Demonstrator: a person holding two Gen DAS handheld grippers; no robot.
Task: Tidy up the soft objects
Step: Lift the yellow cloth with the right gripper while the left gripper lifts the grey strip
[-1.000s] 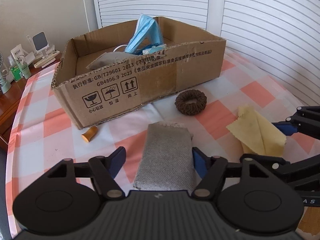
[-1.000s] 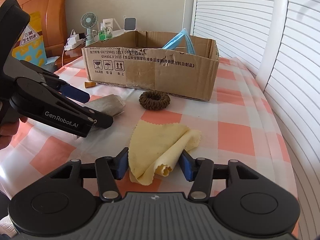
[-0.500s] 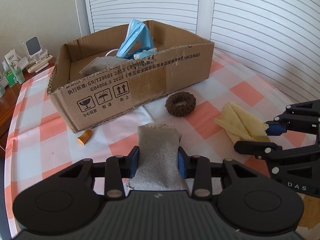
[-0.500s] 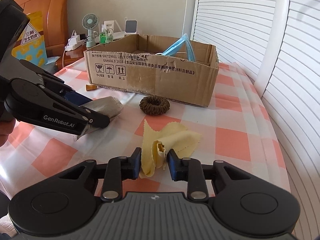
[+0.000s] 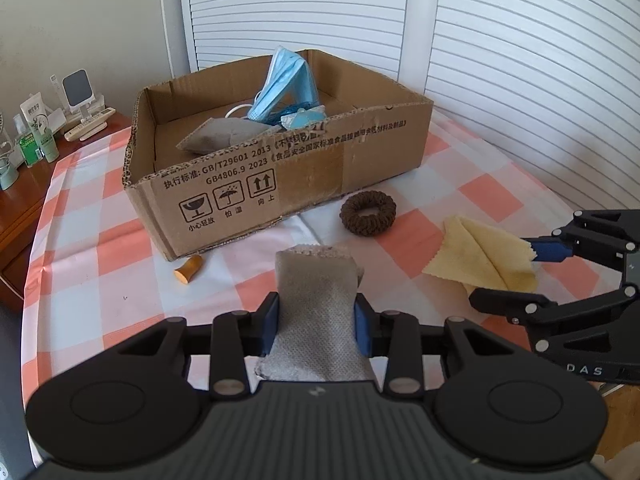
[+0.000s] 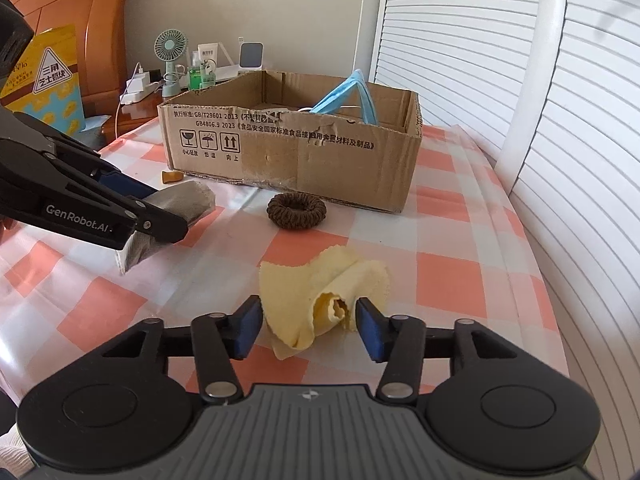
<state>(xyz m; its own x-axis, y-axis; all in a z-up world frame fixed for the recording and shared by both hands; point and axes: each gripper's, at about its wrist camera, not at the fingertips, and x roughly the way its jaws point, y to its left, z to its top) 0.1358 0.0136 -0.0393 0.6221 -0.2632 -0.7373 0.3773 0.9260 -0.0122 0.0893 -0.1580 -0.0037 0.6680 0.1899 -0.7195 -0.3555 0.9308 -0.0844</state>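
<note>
My left gripper [image 5: 316, 322] is shut on a grey fabric pouch [image 5: 316, 300] and holds it above the checked cloth; the pouch also shows in the right wrist view [image 6: 176, 208]. My right gripper [image 6: 310, 326] is open, its fingers either side of a crumpled yellow cloth [image 6: 324, 296] that lies on the table; the cloth also shows in the left wrist view [image 5: 480, 258]. An open cardboard box [image 5: 280, 168] stands beyond, holding a blue face mask [image 5: 286, 80] and another grey pouch [image 5: 224, 136]. A brown scrunchie [image 5: 368, 213] lies before the box.
A small orange cork-like piece [image 5: 189, 270] lies by the box's front left corner. A wooden side table [image 5: 24, 184] with bottles, a fan and chargers stands at the far left. White louvred doors [image 5: 520, 60] close off the back and right.
My left gripper closed on the grey pouch and lifted it. My right gripper closed around the yellow cloth half a second ago and has opened again; the cloth stays bunched on the table.
</note>
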